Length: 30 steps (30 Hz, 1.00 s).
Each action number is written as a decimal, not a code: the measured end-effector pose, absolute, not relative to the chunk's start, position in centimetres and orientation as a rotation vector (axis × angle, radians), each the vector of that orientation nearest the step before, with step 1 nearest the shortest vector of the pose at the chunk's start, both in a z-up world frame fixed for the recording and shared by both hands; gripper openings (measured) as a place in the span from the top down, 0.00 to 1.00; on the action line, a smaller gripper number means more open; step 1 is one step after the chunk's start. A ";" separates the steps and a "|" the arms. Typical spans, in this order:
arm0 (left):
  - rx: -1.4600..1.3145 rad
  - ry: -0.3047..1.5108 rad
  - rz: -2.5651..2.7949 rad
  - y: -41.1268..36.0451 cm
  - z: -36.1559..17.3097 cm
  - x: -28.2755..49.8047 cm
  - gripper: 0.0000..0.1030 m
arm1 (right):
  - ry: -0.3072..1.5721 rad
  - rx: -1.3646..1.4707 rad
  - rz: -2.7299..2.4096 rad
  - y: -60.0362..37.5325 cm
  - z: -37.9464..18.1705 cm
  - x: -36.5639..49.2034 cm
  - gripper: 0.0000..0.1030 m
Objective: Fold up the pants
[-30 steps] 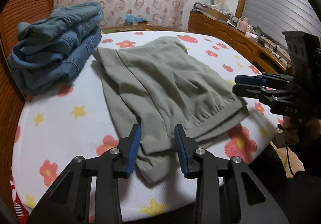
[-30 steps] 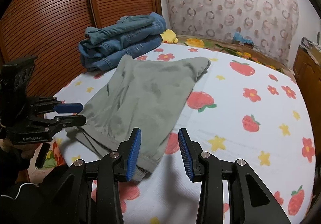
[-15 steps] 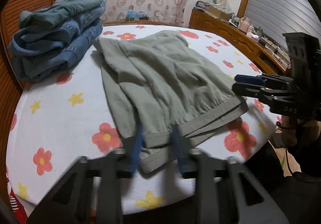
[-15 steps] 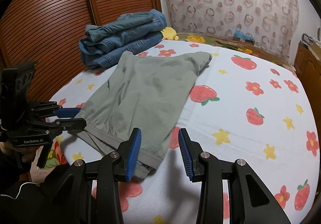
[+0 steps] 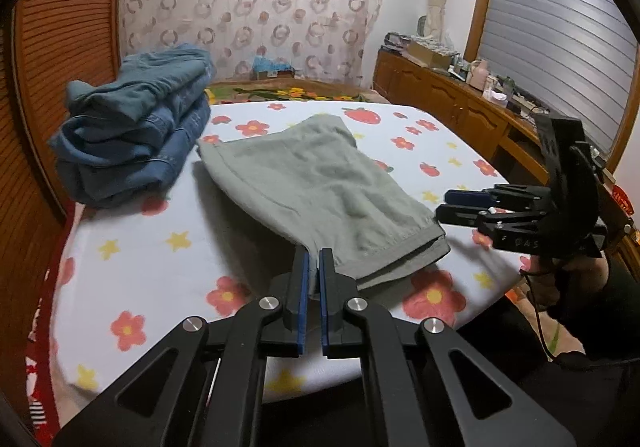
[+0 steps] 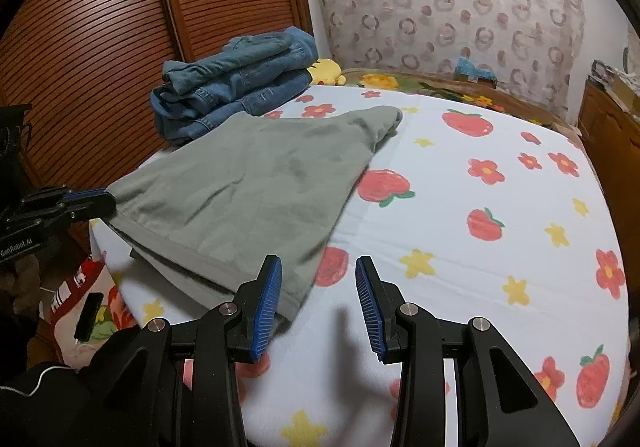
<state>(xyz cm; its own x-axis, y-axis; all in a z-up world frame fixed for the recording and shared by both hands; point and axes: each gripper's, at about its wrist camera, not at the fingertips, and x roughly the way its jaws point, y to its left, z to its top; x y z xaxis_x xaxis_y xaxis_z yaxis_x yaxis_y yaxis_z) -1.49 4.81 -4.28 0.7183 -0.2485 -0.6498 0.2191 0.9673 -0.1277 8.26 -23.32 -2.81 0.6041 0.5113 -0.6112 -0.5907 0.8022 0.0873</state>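
Grey-green pants (image 5: 320, 183) lie folded on the bed, their hem toward me. My left gripper (image 5: 314, 259) is shut on the hem's near left corner and holds it a little above the sheet. The right wrist view shows the same grip, with the left gripper (image 6: 100, 199) at the left edge of the pants (image 6: 248, 187). My right gripper (image 6: 318, 267) stands open low over the hem's other corner. Its left finger (image 6: 270, 287) overlaps the cloth's edge, and the pads press on nothing. In the left wrist view the right gripper (image 5: 448, 205) hovers just right of the hem.
A stack of folded blue jeans (image 5: 136, 127) sits at the back left of the bed (image 5: 160, 247), next to a yellow plush toy (image 6: 326, 73). Slatted wooden doors stand at the left, and a cluttered wooden sideboard (image 5: 440, 99) at the right. A phone (image 6: 88, 317) lies on the floor.
My left gripper has shut on the hem's corner and risen with it, lifting that edge off the sheet. The right gripper has stayed open and nearly still.
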 end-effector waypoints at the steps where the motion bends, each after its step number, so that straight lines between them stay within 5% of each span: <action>1: -0.037 0.732 -0.244 5.0 -4.4 -1.6 0.94 | 0.665 -0.127 0.641 -23.5 -2.7 8.1 0.61; 15: -0.057 0.834 -0.212 5.3 -8.5 -1.0 0.94 | 0.704 -0.175 0.691 -22.7 -3.6 6.9 0.61; 21: -0.064 0.849 -0.212 5.4 -9.1 -0.9 0.94 | 0.697 -0.202 0.702 -21.5 -4.0 6.9 0.76; 26: -0.069 0.856 -0.213 5.5 -9.5 -0.8 0.94 | 0.668 -0.202 0.707 -21.3 -3.8 6.7 0.97; 30: -0.073 0.856 -0.215 5.5 -9.6 -0.7 0.94 | 0.643 -0.180 0.739 -22.1 -3.3 5.8 0.99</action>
<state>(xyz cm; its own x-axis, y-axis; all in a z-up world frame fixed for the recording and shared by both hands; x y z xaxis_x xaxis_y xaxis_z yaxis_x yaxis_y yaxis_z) -0.74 5.50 -9.64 0.6354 -0.2169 -0.7410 0.1586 0.9759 -0.1498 5.85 -22.11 -3.32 0.5586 0.5694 -0.6031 -0.6760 0.7339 0.0667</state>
